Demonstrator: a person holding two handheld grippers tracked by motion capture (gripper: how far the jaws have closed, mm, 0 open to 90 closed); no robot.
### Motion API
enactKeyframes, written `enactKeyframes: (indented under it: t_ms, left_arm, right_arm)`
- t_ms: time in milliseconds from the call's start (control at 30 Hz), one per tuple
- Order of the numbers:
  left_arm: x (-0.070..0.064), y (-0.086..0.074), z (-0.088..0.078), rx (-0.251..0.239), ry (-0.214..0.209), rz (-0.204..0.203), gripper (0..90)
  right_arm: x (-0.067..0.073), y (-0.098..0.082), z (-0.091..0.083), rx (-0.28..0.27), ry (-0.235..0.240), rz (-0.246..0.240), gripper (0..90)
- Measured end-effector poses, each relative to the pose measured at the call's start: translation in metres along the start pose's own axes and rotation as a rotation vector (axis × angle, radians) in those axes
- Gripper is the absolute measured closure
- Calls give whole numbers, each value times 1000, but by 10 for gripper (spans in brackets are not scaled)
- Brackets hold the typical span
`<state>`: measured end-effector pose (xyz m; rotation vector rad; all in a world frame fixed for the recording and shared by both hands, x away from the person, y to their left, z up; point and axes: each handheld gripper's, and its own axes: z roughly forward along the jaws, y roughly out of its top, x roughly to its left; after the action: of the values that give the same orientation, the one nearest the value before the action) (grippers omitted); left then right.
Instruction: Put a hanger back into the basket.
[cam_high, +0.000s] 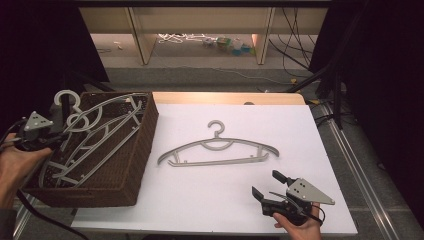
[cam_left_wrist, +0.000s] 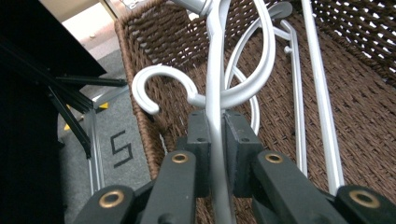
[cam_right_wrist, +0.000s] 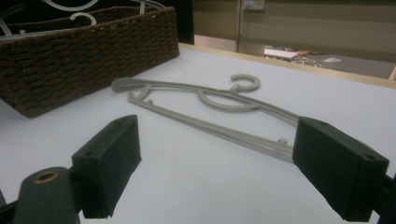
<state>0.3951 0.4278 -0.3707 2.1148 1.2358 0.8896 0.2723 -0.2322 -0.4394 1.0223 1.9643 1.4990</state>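
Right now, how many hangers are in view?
3, possibly more: one hanger on the table, about two overlapping hangers in the basket, one of them clamped by the left gripper; others may be hidden.

Left gripper (cam_high: 50, 131) jaws clamped; right gripper (cam_high: 270, 184) jaws apart, low.

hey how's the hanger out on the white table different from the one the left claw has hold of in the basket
The hanger on the table lies flat and alone on the white table, untouched; the held hanger sits in the wicker basket among others, pinched between the left claw's shut pads. The table one looks slightly darker grey, the held one paler. Both are plastic with the same hook shape.
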Motion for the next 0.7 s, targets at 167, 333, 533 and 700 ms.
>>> enactKeyframes:
  t_ms: [167,333,533,700]
  left_arm:
    - [1,-7,5,12,-6,-21,819]
    - [0,-13,6,24,-2,-15,819]
    - [-10,-11,17,44,-31,5,820]
    - [-13,-12,24,82,-52,16,820]
  right_arm:
    - [0,0,0,0,-2,-8,161]
    - [-1,-1,1,-2,0,-7,162]
    - [0,0,0,3,-10,-12,162]
    - [0,0,0,3,-9,-11,162]
